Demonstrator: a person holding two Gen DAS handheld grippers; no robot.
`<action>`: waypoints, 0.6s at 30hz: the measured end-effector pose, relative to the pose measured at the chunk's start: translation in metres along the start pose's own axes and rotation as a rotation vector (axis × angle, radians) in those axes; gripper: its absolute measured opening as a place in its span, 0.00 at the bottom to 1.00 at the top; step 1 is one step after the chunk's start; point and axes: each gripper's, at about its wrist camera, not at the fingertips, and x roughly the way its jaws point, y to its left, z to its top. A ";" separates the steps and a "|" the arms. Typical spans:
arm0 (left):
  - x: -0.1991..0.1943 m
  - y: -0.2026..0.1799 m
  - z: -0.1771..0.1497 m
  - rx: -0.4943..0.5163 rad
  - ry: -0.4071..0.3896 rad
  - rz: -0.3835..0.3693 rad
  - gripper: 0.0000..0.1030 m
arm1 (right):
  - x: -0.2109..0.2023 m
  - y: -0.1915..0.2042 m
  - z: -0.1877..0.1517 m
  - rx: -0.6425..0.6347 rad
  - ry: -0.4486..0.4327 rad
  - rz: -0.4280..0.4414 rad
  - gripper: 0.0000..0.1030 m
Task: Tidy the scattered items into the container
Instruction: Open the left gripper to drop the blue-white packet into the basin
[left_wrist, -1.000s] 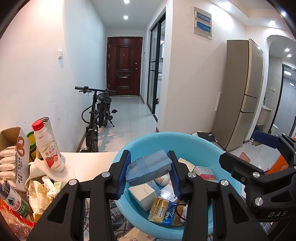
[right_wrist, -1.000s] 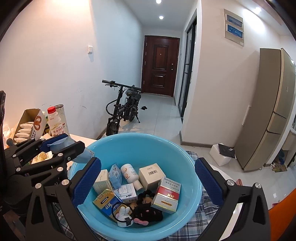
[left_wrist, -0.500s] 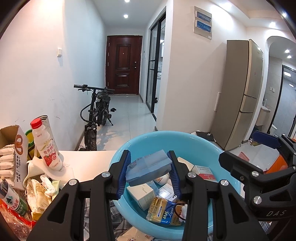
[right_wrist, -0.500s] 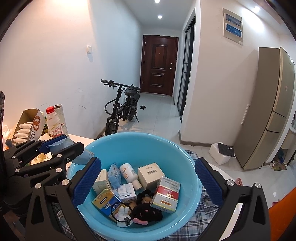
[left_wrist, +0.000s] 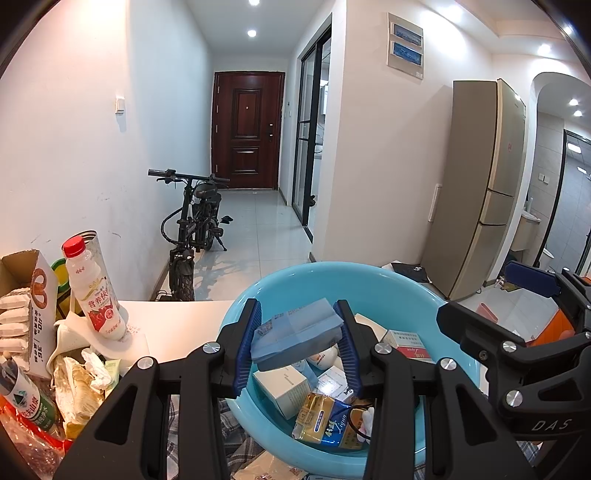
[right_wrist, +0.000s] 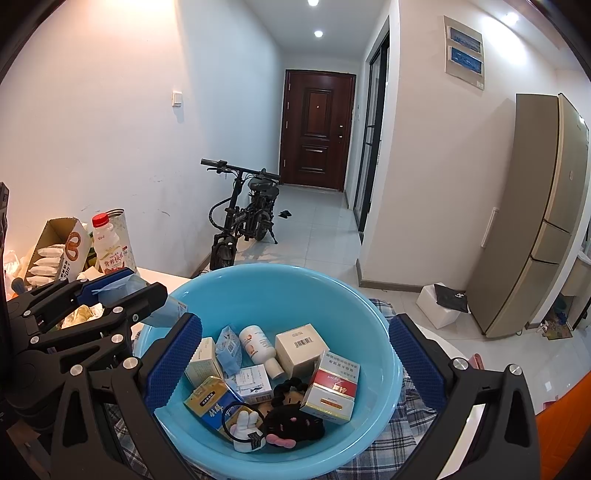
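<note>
Basin (right_wrist: 384, 332), light blue, sits on plaid cloth (right_wrist: 406, 413) at surface near edge, holds boxes, white bottle (right_wrist: 258, 345), black plush (right_wrist: 291, 421). Right gripper (right_wrist: 291, 363) spread wide over basin, fingers empty. Left gripper (left_wrist: 295, 345) above basin's left rim, fingers clamped on blue packet (left_wrist: 295, 332). Milk bottle (left_wrist: 96, 295) stands at surface left edge.

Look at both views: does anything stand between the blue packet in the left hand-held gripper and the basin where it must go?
Nothing visible does. The left hand-held gripper holds the blue packet above the near left side of the basin; only open air and the boxes already inside lie below it.
</note>
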 end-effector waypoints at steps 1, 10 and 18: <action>0.000 0.000 0.000 0.000 0.000 0.000 0.38 | 0.000 0.000 0.000 0.000 0.000 -0.001 1.00; -0.001 0.001 0.000 -0.001 0.003 -0.004 0.38 | 0.000 0.000 0.000 -0.001 0.000 -0.003 1.00; -0.001 -0.001 0.000 -0.002 0.003 -0.004 0.38 | 0.000 0.001 -0.001 -0.003 0.001 -0.006 1.00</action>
